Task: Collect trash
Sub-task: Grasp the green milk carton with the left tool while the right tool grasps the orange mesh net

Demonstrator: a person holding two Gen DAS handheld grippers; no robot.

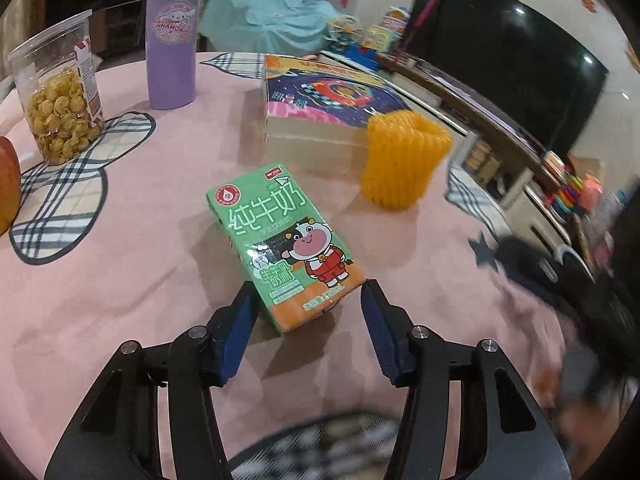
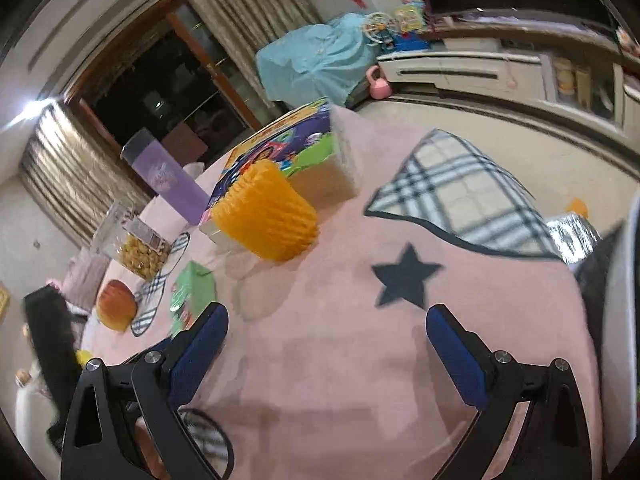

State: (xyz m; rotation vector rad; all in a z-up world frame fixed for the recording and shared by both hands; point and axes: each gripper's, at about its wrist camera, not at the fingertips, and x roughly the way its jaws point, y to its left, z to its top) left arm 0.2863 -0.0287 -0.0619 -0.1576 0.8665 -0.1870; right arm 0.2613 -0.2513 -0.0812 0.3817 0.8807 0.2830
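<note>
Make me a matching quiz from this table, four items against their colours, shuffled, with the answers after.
Items:
1. milk carton
2. foam fruit net
3. water bottle
4. star on the tablecloth

Colours:
A. purple
B. dark blue-grey
C. green
D. yellow-orange

Pairs: 1-C, 2-D, 3-A, 4-B

Green milk carton (image 1: 280,246) flat on pink-clothed table (image 1: 140,280), near end between tips of my left gripper (image 1: 308,294). Yellow foam net sleeve (image 1: 404,160) behind-right, colourful flat box (image 1: 320,100) behind it. Clear popcorn jar (image 1: 60,92) far left.
</note>
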